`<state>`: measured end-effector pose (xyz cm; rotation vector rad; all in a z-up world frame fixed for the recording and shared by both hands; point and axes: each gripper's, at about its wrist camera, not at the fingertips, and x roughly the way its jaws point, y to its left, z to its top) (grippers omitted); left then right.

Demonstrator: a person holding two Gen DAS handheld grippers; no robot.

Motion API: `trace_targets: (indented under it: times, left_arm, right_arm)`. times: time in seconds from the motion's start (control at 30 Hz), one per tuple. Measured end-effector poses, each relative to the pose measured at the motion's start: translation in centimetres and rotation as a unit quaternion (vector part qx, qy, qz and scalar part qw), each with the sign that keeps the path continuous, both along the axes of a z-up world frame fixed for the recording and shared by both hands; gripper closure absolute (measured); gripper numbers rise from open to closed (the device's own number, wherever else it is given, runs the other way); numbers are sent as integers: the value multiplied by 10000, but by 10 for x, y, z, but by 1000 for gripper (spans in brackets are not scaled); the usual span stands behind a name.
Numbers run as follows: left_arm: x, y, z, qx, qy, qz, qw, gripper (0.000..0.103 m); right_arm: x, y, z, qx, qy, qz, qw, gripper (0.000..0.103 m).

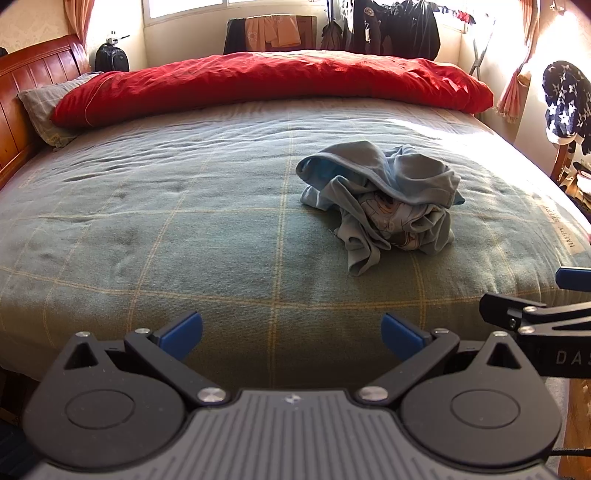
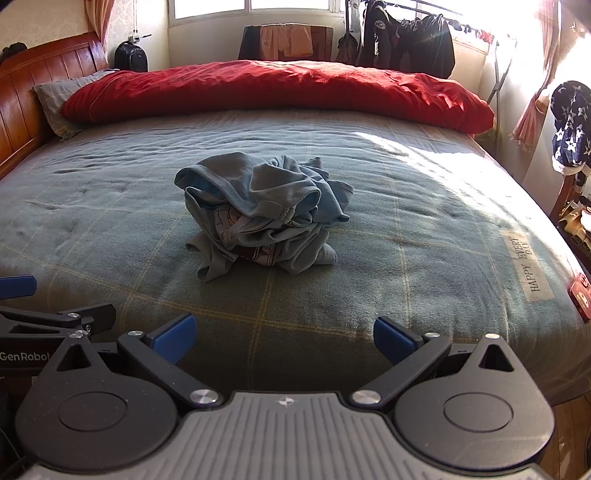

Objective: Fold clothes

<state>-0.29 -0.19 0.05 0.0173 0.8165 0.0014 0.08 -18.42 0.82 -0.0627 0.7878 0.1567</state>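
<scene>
A crumpled light blue garment [image 1: 384, 199] with a printed picture lies bunched in a heap on the green checked bedcover [image 1: 184, 229]. The right wrist view shows the same garment [image 2: 266, 214] near the middle of the bedcover [image 2: 424, 236]. My left gripper [image 1: 291, 334] hovers over the bed's near edge, open and empty, well short of the heap. My right gripper [image 2: 284, 334] is likewise open and empty at the near edge. Each gripper shows at the edge of the other's view: the right gripper [image 1: 554, 306], the left gripper [image 2: 33, 310].
A red duvet [image 1: 273, 81] is rolled along the far side of the bed, with a grey pillow [image 1: 44, 107] and wooden headboard [image 1: 26, 96] at the left. Dark clothes hang on a rack [image 1: 399, 26] behind. A star-patterned cloth [image 1: 565, 103] hangs at the right.
</scene>
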Motion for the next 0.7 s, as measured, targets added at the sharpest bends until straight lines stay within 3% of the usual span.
trace_targets:
  times: [0.7]
  left_arm:
    - [39,-5,-12,98,208,-28,9997,1]
  right_arm:
    - [45,1,-10,-8,213,-18,9998,0]
